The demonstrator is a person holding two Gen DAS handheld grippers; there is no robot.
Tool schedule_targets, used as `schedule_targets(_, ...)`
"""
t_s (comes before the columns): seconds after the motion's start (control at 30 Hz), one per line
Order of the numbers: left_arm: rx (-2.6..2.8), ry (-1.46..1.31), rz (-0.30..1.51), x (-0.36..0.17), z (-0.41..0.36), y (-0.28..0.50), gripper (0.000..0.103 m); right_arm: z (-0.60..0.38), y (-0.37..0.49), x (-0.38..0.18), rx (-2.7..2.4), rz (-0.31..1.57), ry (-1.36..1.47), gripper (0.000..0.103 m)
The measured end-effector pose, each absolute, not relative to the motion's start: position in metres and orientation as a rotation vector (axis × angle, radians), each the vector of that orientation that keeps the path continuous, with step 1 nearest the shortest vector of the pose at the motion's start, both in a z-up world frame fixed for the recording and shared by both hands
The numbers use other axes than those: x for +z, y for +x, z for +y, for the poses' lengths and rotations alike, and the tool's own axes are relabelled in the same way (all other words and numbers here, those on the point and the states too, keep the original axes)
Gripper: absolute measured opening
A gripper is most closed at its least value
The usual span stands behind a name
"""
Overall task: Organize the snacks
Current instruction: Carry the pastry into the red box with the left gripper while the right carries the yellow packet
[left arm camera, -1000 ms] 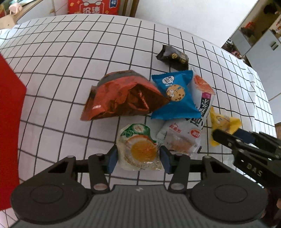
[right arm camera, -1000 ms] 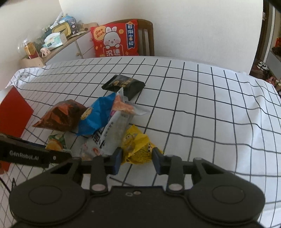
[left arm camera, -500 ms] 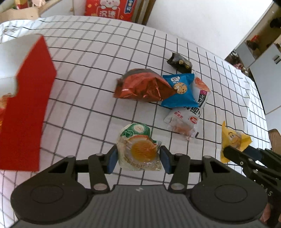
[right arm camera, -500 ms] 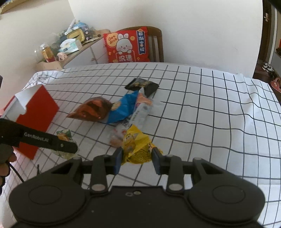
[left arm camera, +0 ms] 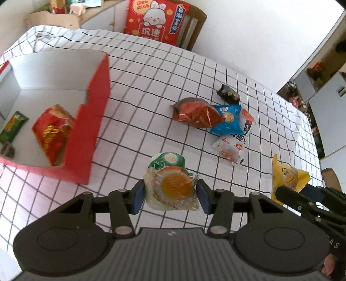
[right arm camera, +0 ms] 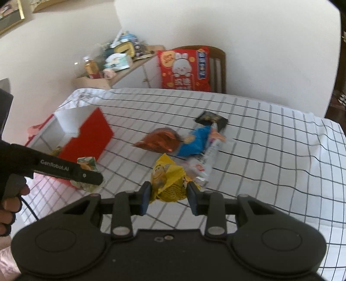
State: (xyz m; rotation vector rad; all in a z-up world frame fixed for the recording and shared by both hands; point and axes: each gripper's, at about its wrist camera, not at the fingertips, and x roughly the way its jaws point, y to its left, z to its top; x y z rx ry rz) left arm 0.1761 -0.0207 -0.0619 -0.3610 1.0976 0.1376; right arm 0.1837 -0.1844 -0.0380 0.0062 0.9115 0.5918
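Snacks lie on checked tablecloth near chair.

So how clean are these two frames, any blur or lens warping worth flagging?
Left wrist: the red box and the snacks inside smear with motion blur, while the held egg packet stays sharp. Right wrist: softer overall, the loose pile blurred. Both views: fisheye bends the tablecloth grid lines.

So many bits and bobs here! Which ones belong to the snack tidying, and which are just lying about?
Part of the job:
- egg packet held in the left tongs
- yellow packet held in the right tongs
- red box already holding snacks
- snack pile on the checked cloth

Just lying about:
- rabbit cushion on the chair
- cluttered shelf
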Motion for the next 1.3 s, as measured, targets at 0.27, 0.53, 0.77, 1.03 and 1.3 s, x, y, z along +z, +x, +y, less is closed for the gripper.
schedule_targets(0.27,0.163,-0.375,1.076,-0.041,0.014,0.150,0.050,-0.148,0.166,-0.016,0.639,0.898,-0.042,0.034)
schedule_targets(0.53,0.169,-0.397,1.066,-0.030,0.053,0.139,0.050,-0.104,0.154,0.000,0.673,0.876,-0.060,0.034)
schedule_targets(0.77,0.174,-0.417,1.044,-0.021,0.093,0.130,0.050,-0.059,0.152,0.010,0.692,0.858,-0.066,0.034)
schedule_targets(1.03,0.200,-0.446,1.016,-0.014,0.147,0.121,0.050,-0.002,0.149,0.017,0.706,0.851,-0.107,0.034)
schedule_targets(1.3,0.263,-0.470,0.992,-0.012,0.201,0.118,0.050,0.054,0.154,0.016,0.726,0.841,-0.153,0.034)
